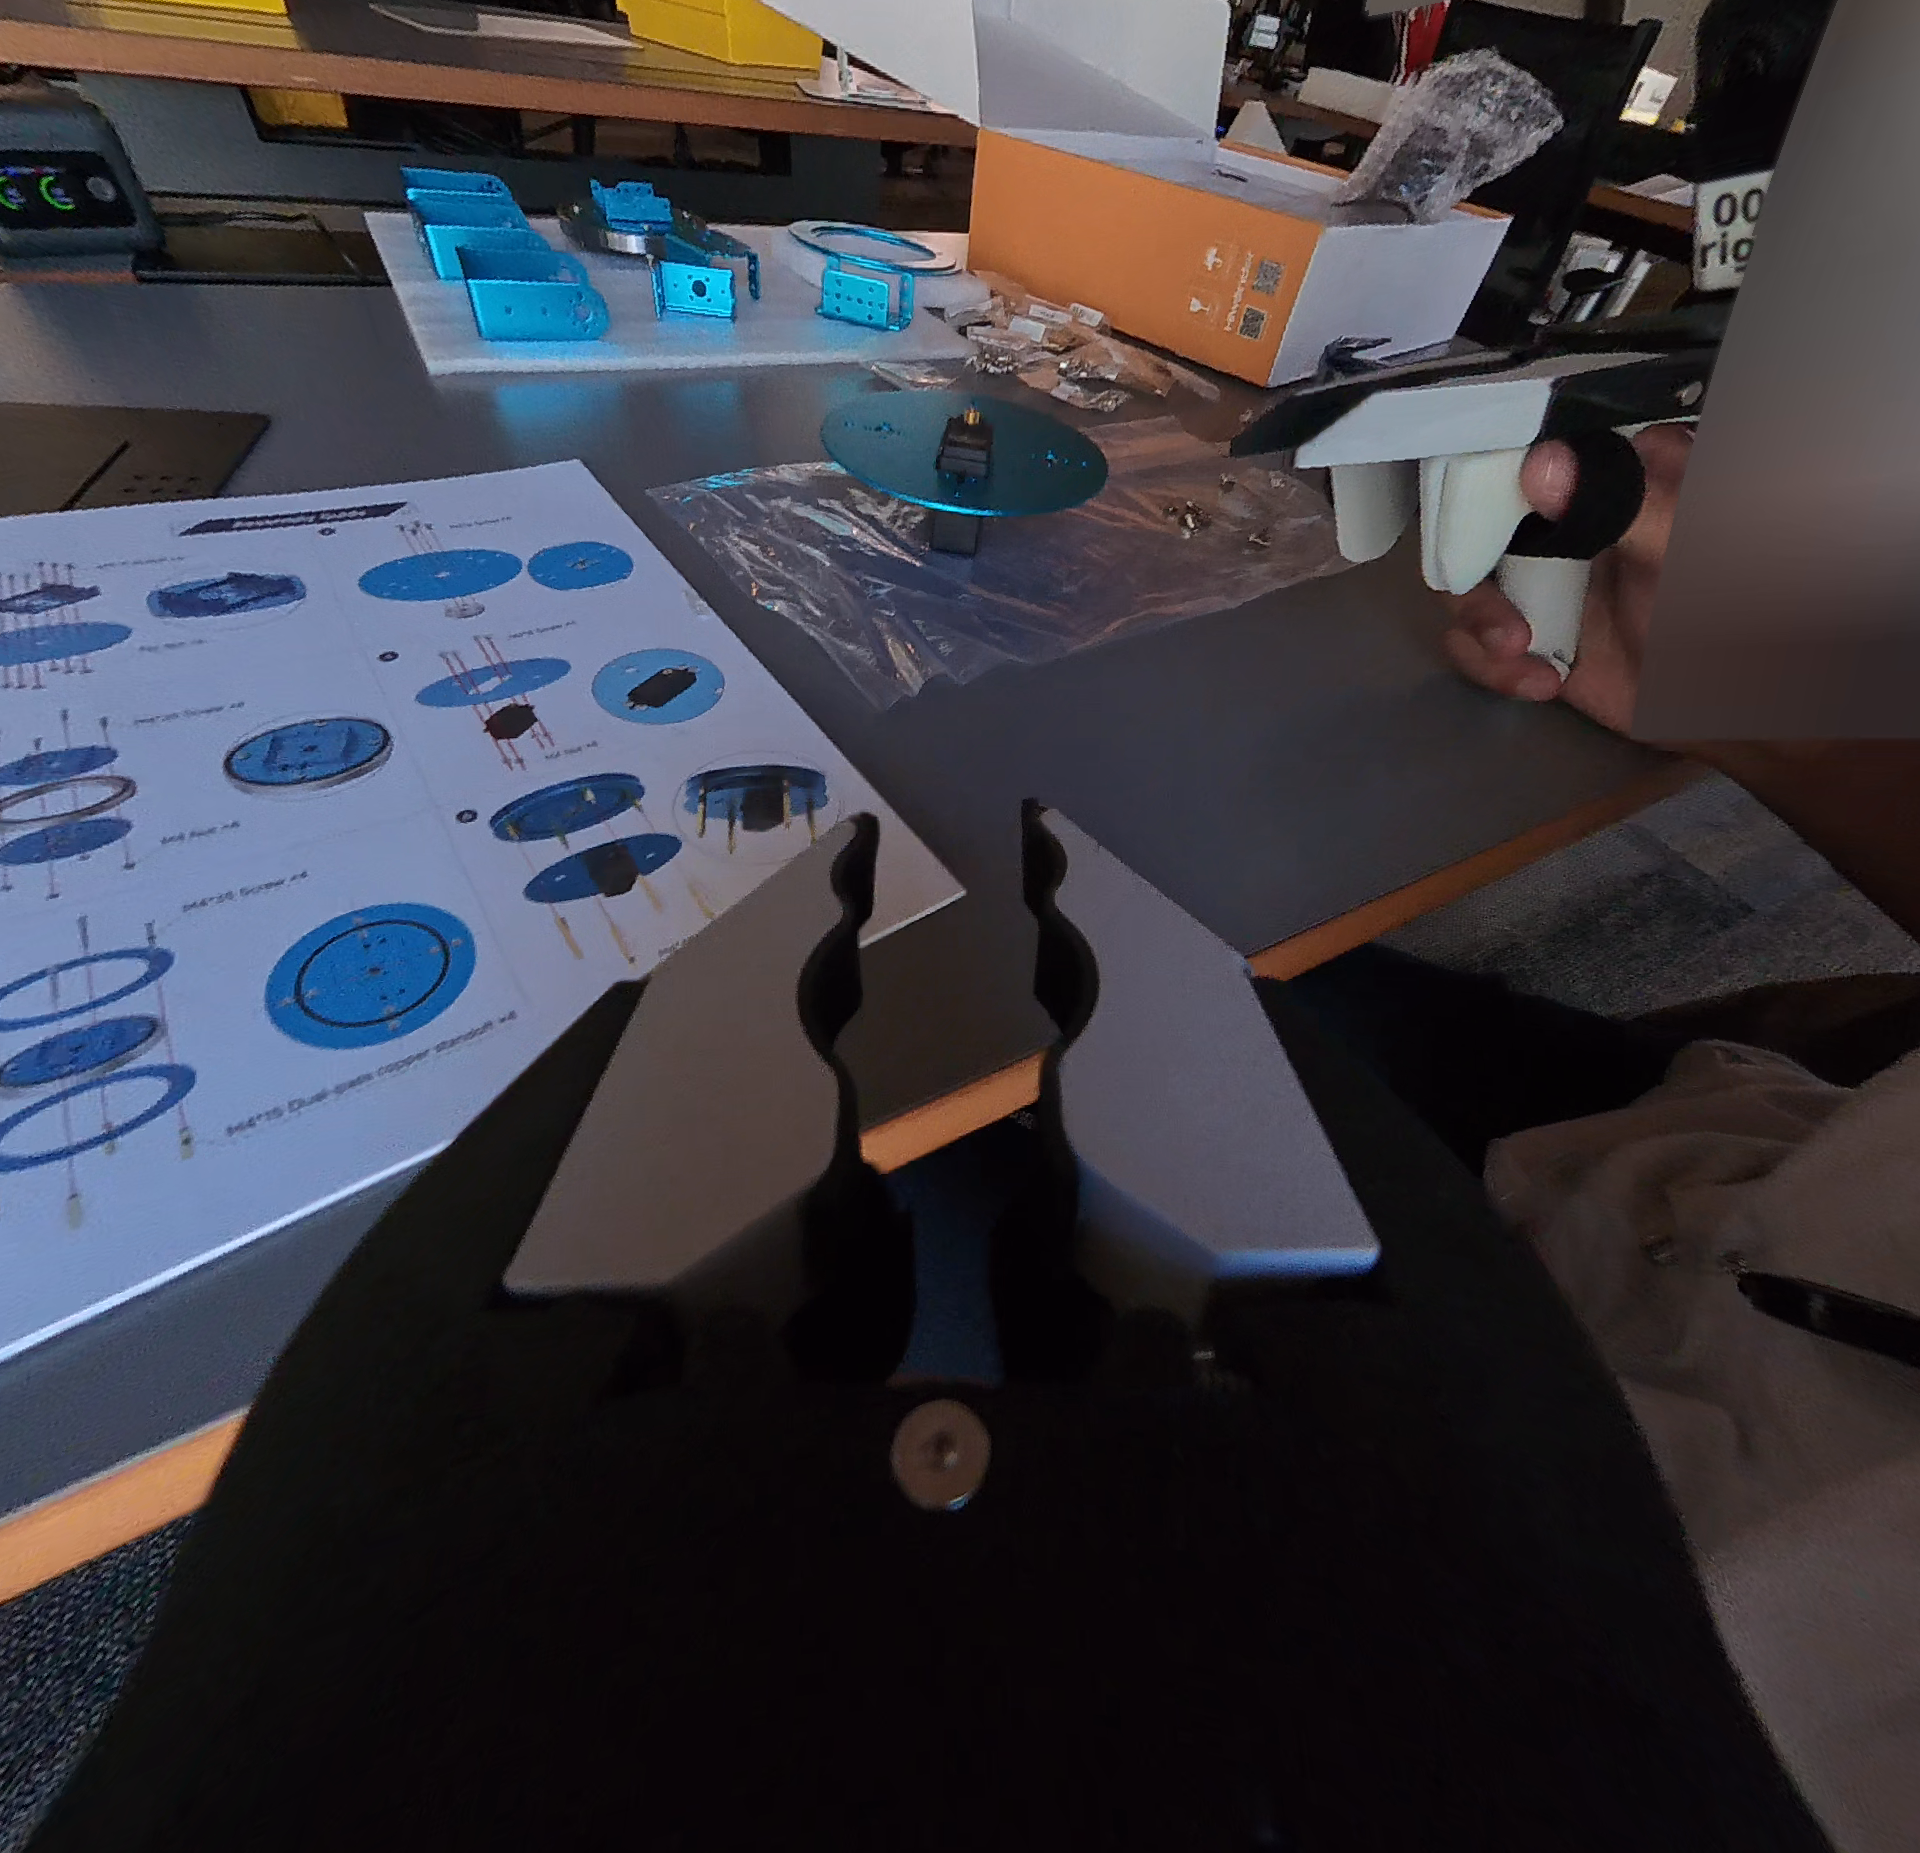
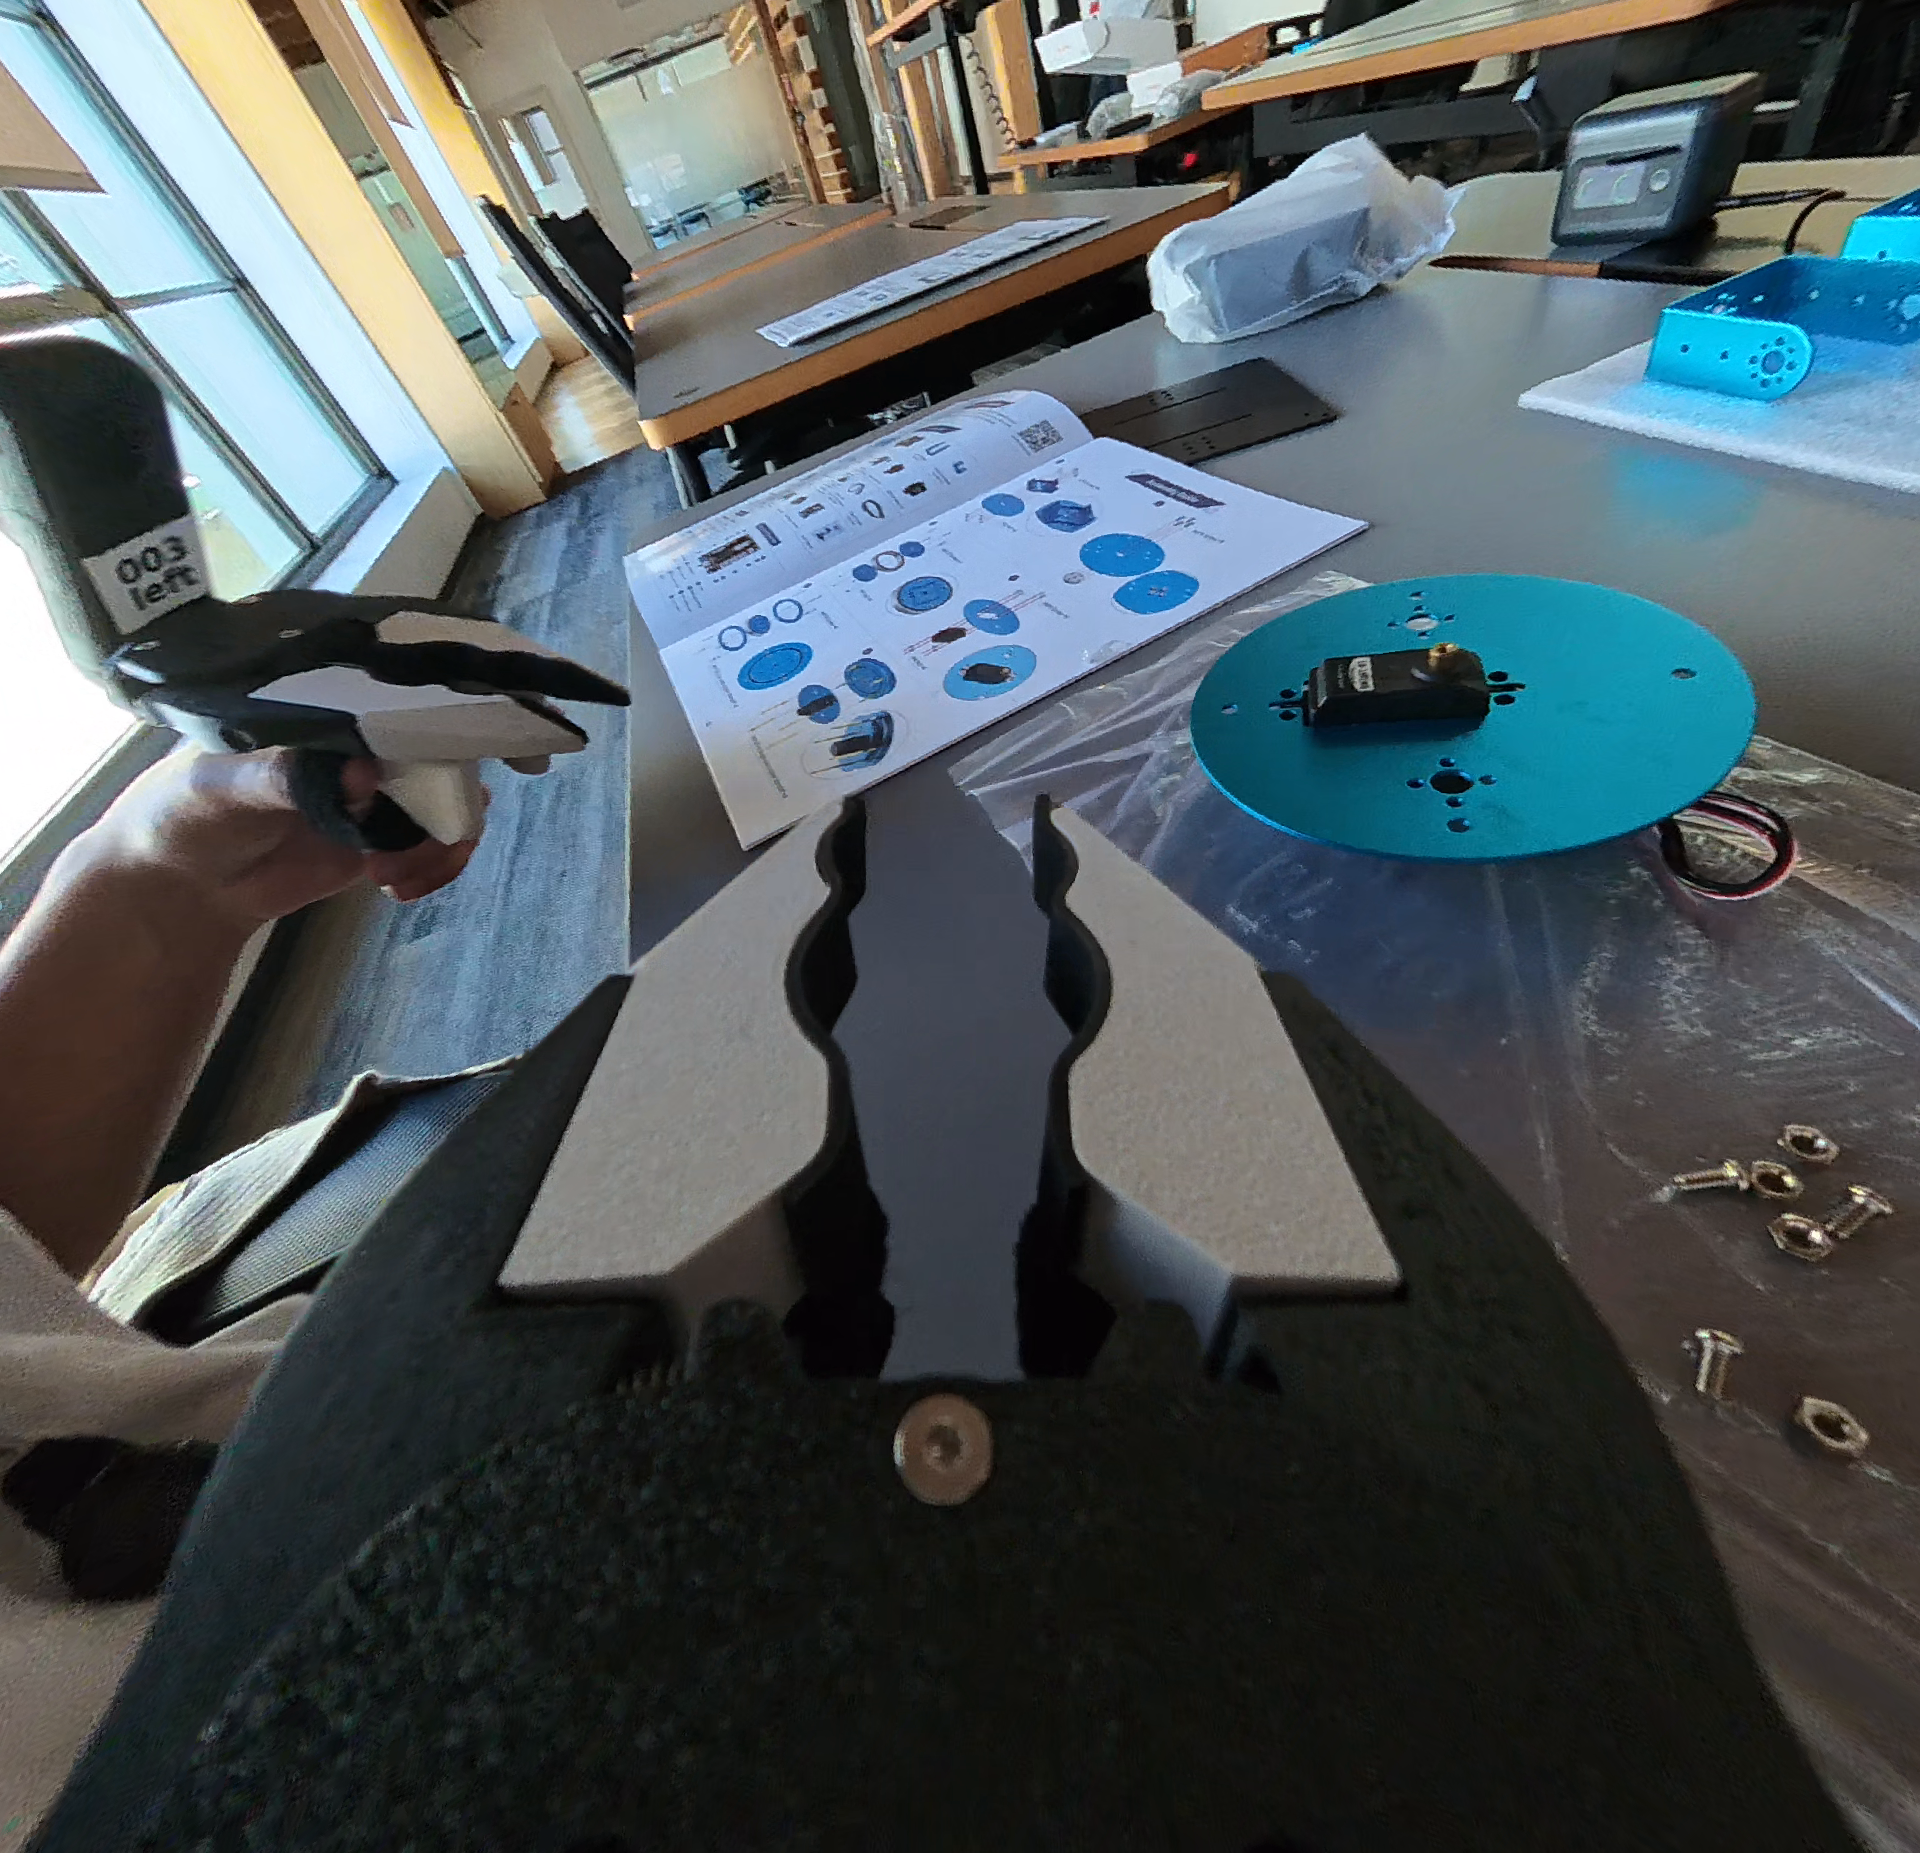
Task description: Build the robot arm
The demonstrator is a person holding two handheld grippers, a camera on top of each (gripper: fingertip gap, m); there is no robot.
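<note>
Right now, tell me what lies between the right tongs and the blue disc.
Only crinkled clear plastic sheet over grey table; the right tongs stand open short of the blue disc. The right wrist view shows it.

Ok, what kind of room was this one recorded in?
Most likely an office-style workshop or maker lab. Rows of long desks run beside big windows, and the nearest desk holds an open assembly manual, blue metal brackets and loose screws and nuts.
</note>
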